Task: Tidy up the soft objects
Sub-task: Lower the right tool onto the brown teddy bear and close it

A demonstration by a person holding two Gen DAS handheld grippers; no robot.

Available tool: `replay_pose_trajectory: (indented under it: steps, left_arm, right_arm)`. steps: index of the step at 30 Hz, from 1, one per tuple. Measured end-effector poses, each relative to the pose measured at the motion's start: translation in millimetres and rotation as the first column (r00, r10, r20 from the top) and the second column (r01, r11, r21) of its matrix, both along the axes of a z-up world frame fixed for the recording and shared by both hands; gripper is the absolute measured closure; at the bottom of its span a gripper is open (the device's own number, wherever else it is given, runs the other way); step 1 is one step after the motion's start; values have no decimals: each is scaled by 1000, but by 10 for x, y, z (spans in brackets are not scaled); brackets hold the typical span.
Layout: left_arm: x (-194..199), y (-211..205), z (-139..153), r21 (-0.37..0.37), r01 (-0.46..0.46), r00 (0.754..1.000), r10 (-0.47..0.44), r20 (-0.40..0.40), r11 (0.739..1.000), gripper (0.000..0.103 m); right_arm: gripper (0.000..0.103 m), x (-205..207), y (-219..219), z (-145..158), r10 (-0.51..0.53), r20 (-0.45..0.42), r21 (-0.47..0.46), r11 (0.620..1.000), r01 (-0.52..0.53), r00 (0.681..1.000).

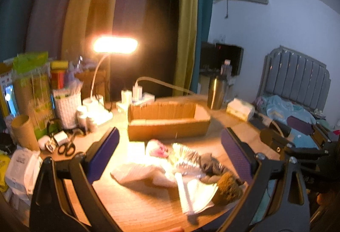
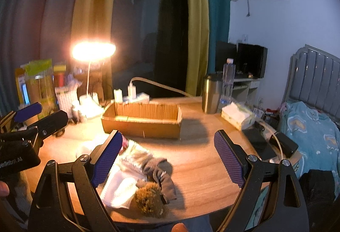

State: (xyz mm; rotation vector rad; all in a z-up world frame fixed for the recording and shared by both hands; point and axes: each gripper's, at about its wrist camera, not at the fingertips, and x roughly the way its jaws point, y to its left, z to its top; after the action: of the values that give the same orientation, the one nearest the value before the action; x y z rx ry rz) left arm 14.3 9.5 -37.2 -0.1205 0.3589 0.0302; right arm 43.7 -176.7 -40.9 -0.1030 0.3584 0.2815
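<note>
A heap of soft things lies on the wooden table [image 1: 136, 206] near its front edge: white cloths [image 1: 140, 172], a striped sock [image 1: 187, 157], a grey sock [image 1: 212, 166] and a brown furry toy [image 1: 228, 190]. In the right wrist view the heap shows as the white cloth [image 2: 119, 187], the grey sock [image 2: 165, 181] and the brown toy [image 2: 149, 198]. An open cardboard box [image 1: 170, 121] stands just behind the heap, also in the right wrist view [image 2: 142, 121]. My left gripper [image 1: 170, 153] is open above the heap. My right gripper [image 2: 170, 159] is open above the heap's right side.
A lit desk lamp [image 1: 114, 46] glares at back left, beside packets, bottles, a white basket [image 1: 68, 108] and scissors [image 1: 67, 148]. A steel tumbler [image 2: 210, 93], a water bottle [image 2: 228, 81] and a tissue pack [image 2: 237, 115] stand at back right. A bed [image 2: 312, 130] is to the right.
</note>
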Motion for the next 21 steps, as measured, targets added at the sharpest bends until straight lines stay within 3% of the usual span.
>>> replay_pose_trajectory:
  steps: [10, 21]
  left_arm:
    - [257, -46, -535, -5, 23, 986, -24, -165, 1000, 6]
    - [509, -134, -1069, -37, 59, 933, -68, -352, 998, 7]
  right_arm:
    - [13, 220, -38, -452, 21, -147, -31, 999, -26, 989]
    - [13, 417, 8, -922, 60, -301, -42, 996, -76, 952]
